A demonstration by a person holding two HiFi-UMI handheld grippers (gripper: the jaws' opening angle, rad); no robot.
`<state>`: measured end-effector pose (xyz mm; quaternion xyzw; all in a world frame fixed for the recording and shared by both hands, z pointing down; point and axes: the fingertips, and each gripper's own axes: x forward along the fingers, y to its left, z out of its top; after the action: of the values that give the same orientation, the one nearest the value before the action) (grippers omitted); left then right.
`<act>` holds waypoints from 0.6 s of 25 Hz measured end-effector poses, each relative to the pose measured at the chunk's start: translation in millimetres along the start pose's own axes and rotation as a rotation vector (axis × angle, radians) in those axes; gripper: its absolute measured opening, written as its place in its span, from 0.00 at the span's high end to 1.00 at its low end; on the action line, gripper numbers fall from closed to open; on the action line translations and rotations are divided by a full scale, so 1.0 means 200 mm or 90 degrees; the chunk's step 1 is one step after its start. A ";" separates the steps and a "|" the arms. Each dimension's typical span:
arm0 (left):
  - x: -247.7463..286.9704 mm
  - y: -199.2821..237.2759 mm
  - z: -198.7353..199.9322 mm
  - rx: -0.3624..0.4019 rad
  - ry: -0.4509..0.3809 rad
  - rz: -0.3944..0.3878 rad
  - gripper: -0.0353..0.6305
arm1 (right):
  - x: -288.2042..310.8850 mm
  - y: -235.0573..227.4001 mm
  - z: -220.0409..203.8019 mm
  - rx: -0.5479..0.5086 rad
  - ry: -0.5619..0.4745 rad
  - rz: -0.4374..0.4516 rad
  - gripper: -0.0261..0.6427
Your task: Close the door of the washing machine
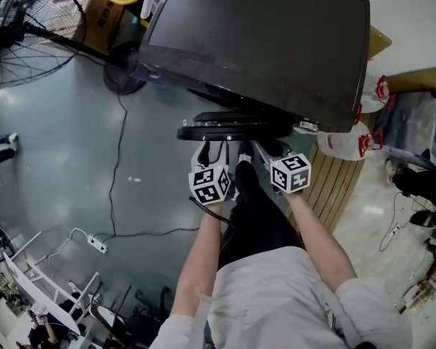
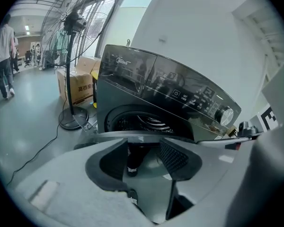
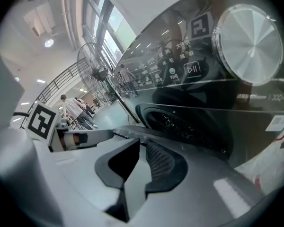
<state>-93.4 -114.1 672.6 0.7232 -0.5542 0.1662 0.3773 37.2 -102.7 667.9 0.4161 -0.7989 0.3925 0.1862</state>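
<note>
- Left gripper (image 2: 144,157): jaws apart with a clear gap between the pads, nothing clamped.
- Right gripper (image 3: 141,161): jaws parted by a narrow slit only, nothing clamped.
- Left marker cube (image 1: 209,184) and right marker cube (image 1: 291,173): level, near each other, the right one at 3 o'clock of the left.
- Left forearm (image 1: 201,260) and right forearm (image 1: 316,235): bare, reaching from 6 o'clock toward 12 o'clock.

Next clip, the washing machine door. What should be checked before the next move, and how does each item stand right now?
1. Door is open and needs closing: ok.
2. Drum opening has nothing hanging out that would block the door: ok.
3. Left gripper is empty, with its jaws apart: ok.
4. Right gripper is empty, with its jaws narrowly apart: ok.
5. Either gripper is touching the door's edge: cannot tell.
</note>
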 end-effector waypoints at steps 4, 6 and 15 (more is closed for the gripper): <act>0.04 0.01 0.03 -0.006 -0.010 -0.013 0.64 | 0.02 -0.02 0.02 0.004 -0.009 -0.003 0.91; 0.05 0.01 0.05 -0.007 -0.016 -0.021 0.64 | 0.02 -0.03 0.03 0.004 -0.016 -0.007 0.92; 0.14 -0.03 0.12 -0.012 -0.025 -0.043 0.68 | 0.04 -0.10 -0.03 0.055 -0.011 -0.033 0.93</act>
<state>-82.8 -150.0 674.0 0.7411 -0.5383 0.1334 0.3785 47.4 -109.1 686.2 0.4477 -0.7717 0.4182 0.1707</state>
